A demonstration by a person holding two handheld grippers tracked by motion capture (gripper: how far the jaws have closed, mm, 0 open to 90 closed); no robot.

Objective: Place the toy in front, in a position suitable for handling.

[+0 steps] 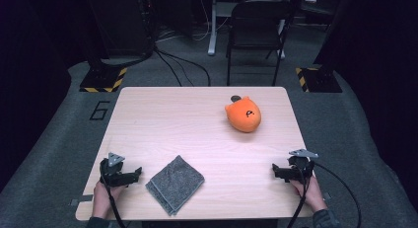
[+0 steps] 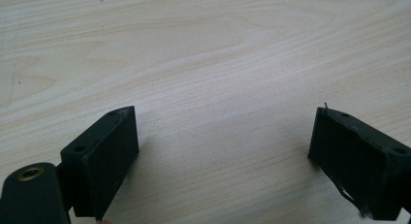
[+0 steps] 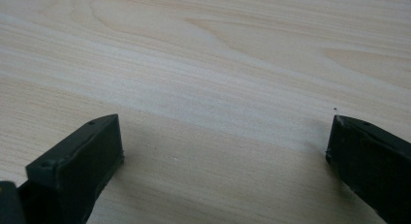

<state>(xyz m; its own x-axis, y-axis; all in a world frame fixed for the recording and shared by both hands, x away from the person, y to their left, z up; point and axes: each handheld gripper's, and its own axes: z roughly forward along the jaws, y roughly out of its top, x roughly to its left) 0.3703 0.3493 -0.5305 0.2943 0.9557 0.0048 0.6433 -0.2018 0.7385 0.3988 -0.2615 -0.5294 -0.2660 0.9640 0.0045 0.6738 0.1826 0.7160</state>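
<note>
Left gripper (image 1: 134,172) and right gripper (image 1: 276,171), both spread and empty, flank a folded cloth (image 1: 175,184) on the surface (image 1: 172,124).

A mottled grey folded cloth (image 1: 175,183) lies just beside the black left gripper (image 1: 134,173), on a pale wood-grain table (image 1: 162,124). Well beyond the black right gripper (image 1: 277,171) sits an orange plush toy (image 1: 243,114) with small black markings. Yellow-and-black hazard stripes edge the stand bases (image 1: 103,80) farther off.
</note>
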